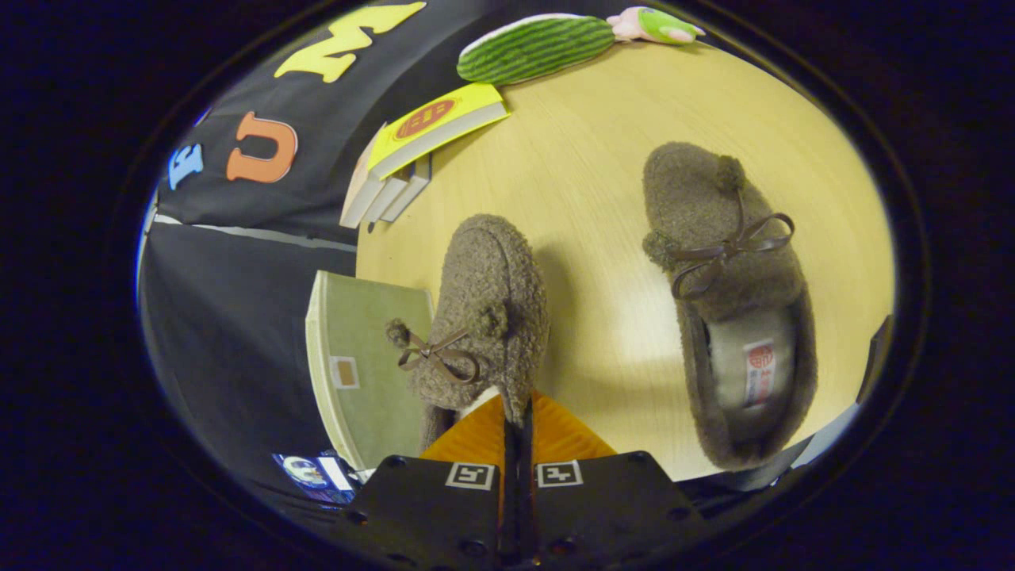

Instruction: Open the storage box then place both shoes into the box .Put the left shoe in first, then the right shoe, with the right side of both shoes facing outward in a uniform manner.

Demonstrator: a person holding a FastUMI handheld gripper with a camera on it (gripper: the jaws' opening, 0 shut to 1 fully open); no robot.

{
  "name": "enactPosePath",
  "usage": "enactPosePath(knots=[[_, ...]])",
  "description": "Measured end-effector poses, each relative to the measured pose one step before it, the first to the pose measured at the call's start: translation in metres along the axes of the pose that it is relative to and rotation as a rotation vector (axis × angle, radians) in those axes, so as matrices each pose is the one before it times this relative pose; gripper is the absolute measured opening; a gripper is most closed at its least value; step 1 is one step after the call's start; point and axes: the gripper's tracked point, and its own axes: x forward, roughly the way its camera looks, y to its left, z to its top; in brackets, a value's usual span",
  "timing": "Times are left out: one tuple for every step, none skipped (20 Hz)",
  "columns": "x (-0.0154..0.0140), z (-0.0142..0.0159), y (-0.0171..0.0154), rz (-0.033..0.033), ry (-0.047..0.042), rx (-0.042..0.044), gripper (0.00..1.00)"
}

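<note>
the gripper point(517, 424) has its two orange fingers point(476, 434) drawn close together, pinching the collar edge of one brown fuzzy slipper point(484, 309), so it is clamped narrow on that shoe. this slipper appears lifted, toe pointing away from the fingers, its small bow and pompoms facing up. just beside it, on the side of the dark cloth wall, stands the pale green storage box point(357, 373), seen at the table edge; whether it is open cannot be told, and its inside is hidden. the second slipper point(733, 301) lies well apart on the round wooden table point(603, 159), its pale lining visible. beyond them rest a stack of books point(412, 151) and a green striped plush toy point(535, 47).
</note>
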Motion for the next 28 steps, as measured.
enactPosePath(knots=[[-0.01133, -0.00175, 0.01830, 0.02862, -0.01331, -0.01376, 0.06], [-0.00923, -0.00224, 0.02101, 0.03317, -0.00666, -0.01680, 0.06], [-0.00919, -0.00246, 0.02260, 0.03004, -0.00665, -0.02276, 0.06], [-0.00875, -0.00182, 0.02132, 0.02111, -0.01180, -0.02642, 0.06], [-0.00657, 0.00095, 0.02283, 0.01677, -0.01803, -0.02889, 0.06], [-0.00342, -0.00100, 0.02308, 0.01796, -0.01156, -0.03183, 0.06], [-0.00228, -0.00042, 0.02300, 0.01718, -0.00470, -0.02572, 0.06], [-0.00135, 0.00082, 0.02150, 0.01631, -0.00698, -0.02429, 0.06], [0.00130, 0.00200, 0.01858, 0.00693, -0.00969, -0.01554, 0.06], [0.00302, 0.00007, 0.01702, 0.00391, -0.00716, -0.00939, 0.06], [0.00500, -0.00080, 0.01486, 0.00073, -0.00162, -0.00712, 0.06], [0.00647, -0.00279, 0.01452, 0.00084, 0.00125, -0.00362, 0.06], [0.00825, -0.00213, 0.01181, -0.00077, 0.00084, 0.00172, 0.06], [0.00916, -0.00260, 0.00927, -0.00505, -0.00026, 0.00676, 0.06], [0.01051, -0.00156, 0.00690, -0.01032, -0.00121, 0.00115, 0.06], [0.01085, -0.00274, 0.00354, -0.02197, 0.00789, -0.01015, 0.06], [0.01089, -0.00225, 0.00285, -0.02026, 0.00811, -0.01248, 0.06], [0.01217, -0.00235, 0.00330, -0.01789, 0.00155, -0.00687, 0.06], [0.01311, -0.00298, 0.00205, -0.01303, 0.00641, -0.00465, 0.06], [0.01293, -0.00593, -0.00021, -0.01370, 0.01092, 0.01075, 0.06], [0.01423, -0.00582, -0.00367, -0.02835, 0.01121, 0.01067, 0.06], [0.01361, -0.00430, -0.00597, -0.03721, 0.00810, 0.00193, 0.06], [0.01397, -0.00518, -0.00742, -0.03925, 0.01485, -0.00635, 0.06], [0.01300, -0.00638, -0.00444, -0.02695, 0.01879, 0.00320, 0.06], [0.01150, -0.00572, -0.00161, -0.00785, 0.02122, 0.01322, 0.06], [0.00830, -0.00437, 0.00077, 0.00481, 0.01945, 0.01199, 0.06], [0.00751, -0.00350, 0.00195, 0.01086, 0.01528, 0.00787, 0.06], [0.00564, -0.00284, 0.00269, 0.01284, 0.01366, 0.00517, 0.06]])
